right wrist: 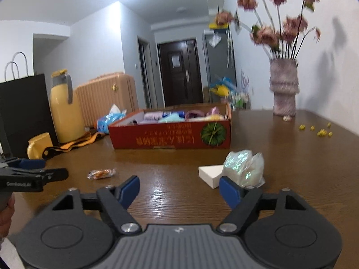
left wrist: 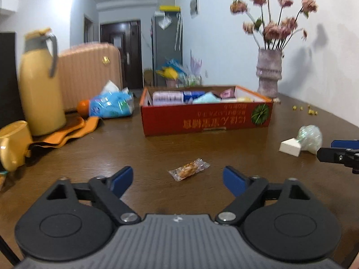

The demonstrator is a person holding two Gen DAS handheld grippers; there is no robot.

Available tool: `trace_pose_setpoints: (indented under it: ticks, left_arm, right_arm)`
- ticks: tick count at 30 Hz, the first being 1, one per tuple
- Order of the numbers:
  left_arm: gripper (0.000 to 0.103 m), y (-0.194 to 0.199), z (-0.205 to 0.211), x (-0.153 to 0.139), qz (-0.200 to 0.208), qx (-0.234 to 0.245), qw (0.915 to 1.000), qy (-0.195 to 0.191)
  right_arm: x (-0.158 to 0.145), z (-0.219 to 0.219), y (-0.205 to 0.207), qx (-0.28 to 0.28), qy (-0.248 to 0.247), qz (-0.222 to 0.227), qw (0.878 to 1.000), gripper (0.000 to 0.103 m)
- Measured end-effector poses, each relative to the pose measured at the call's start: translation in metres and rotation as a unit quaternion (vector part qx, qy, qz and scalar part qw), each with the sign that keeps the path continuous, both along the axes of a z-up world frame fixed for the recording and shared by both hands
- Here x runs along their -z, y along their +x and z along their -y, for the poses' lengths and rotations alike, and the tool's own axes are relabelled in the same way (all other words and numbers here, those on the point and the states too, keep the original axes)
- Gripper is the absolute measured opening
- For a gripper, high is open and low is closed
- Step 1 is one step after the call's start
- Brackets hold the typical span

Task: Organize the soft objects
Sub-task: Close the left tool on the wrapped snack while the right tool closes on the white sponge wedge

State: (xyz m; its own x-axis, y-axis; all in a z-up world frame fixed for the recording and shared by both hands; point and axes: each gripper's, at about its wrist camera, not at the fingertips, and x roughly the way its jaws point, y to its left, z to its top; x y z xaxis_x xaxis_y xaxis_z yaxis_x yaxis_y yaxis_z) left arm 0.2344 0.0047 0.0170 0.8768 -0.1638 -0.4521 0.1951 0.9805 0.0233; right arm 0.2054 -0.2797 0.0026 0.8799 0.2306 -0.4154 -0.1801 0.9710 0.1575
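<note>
Both grippers pointed forward and somewhat down over the brown wooden table (left wrist: 112, 148), toward the red cardboard box (left wrist: 206, 118) at the far side.

The left gripper (left wrist: 178, 180) hung low over the table with its blue pads (left wrist: 122, 179) spread wide and nothing gripped. The wrapped snack (left wrist: 189, 169) lay flat on the table just ahead of the gap between the jaws, close to midway and a little toward the right-hand pad, touching neither. Its long axis ran diagonally, the near end toward the left jaw and the far end angled up toward the box. In the right wrist view the left gripper's finger (right wrist: 33, 176) showed at the left edge, with part of a hand (right wrist: 5, 215) below it.

The right gripper (right wrist: 179, 189) was also wide apart and empty, with bare table between its pads. The white wedge-shaped sponge (right wrist: 209, 174) lay just ahead of the right-hand pad (right wrist: 228, 190), its thin edge toward the left jaw; whether it touched the pad I cannot tell. The crumpled clear bag (right wrist: 245, 167) sat beside the wedge, beyond that same pad.

The box, well ahead of both pairs of jaws, held pastel soft packets (left wrist: 170, 97). A yellow thermos (left wrist: 39, 85) stood far off the left jaws, a vase of flowers (right wrist: 283, 89) far off the right.
</note>
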Motion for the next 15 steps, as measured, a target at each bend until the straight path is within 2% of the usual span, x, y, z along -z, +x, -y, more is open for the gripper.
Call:
trace_pose_setpoints:
  ticks: [4, 9, 12, 14, 15]
  left_arm:
    - [0.073, 0.035, 0.0, 0.01, -0.038, 0.019, 0.999, -0.011]
    - [0.07, 0.065, 0.002, 0.022, -0.066, 0.029, 0.9973, -0.007]
    - [0.068, 0.079, 0.0, 0.025, -0.085, 0.04, 0.9953, -0.021]
    - [0.062, 0.086, 0.002, 0.027, -0.093, 0.048, 0.9943, -0.023]
    - [0.056, 0.089, 0.002, 0.027, -0.098, 0.052, 0.9935, -0.025]
  right_arm:
    - [0.008, -0.002, 0.033, 0.01, -0.009, -0.03, 0.999, 0.07]
    - [0.018, -0.001, 0.068, 0.022, -0.017, -0.061, 0.998, 0.068]
    - [0.023, 0.0, 0.085, 0.025, -0.02, -0.084, 0.996, 0.066]
    - [0.024, 0.0, 0.093, 0.028, -0.027, -0.087, 0.995, 0.066]
    - [0.025, -0.001, 0.096, 0.03, -0.034, -0.089, 0.995, 0.064]
